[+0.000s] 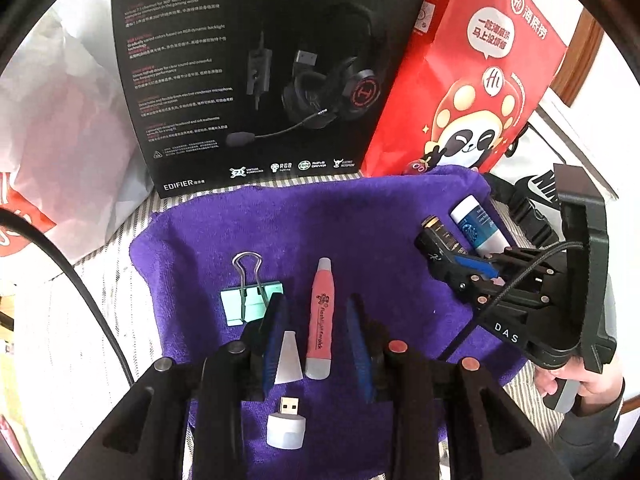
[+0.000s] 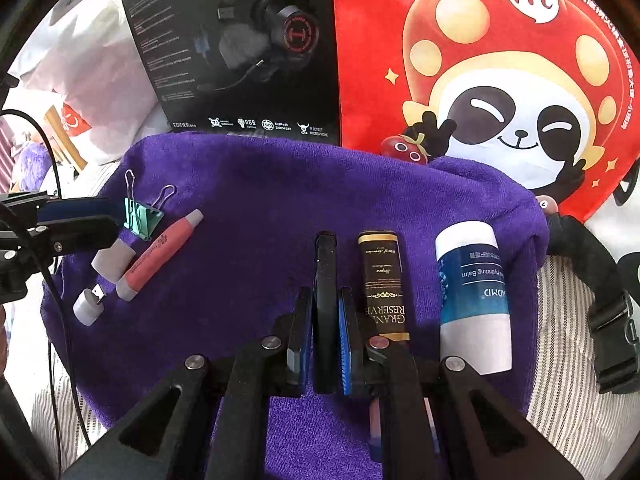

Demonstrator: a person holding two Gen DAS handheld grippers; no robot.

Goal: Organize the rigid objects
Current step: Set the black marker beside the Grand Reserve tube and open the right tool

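Observation:
On a purple towel (image 1: 360, 216) lie a green binder clip (image 1: 248, 300), a pink pen-shaped tube (image 1: 321, 316), a white wedge-shaped piece (image 1: 289, 358) and a white USB adapter (image 1: 286, 424). My left gripper (image 1: 316, 312) is open around the pink tube and the wedge. My right gripper (image 2: 325, 300) is shut on a slim black stick (image 2: 325, 280), low over the towel. Right of it lie a black and gold box (image 2: 382, 284) and a blue and white balm tube (image 2: 472, 296). The right gripper also shows in the left wrist view (image 1: 436, 252).
A black headset box (image 1: 256, 68) and a red panda bag (image 1: 472, 80) stand behind the towel. A white plastic bag (image 1: 60, 120) is at the left. A black strap with a buckle (image 2: 608, 320) lies at the right on striped cloth (image 2: 568, 392).

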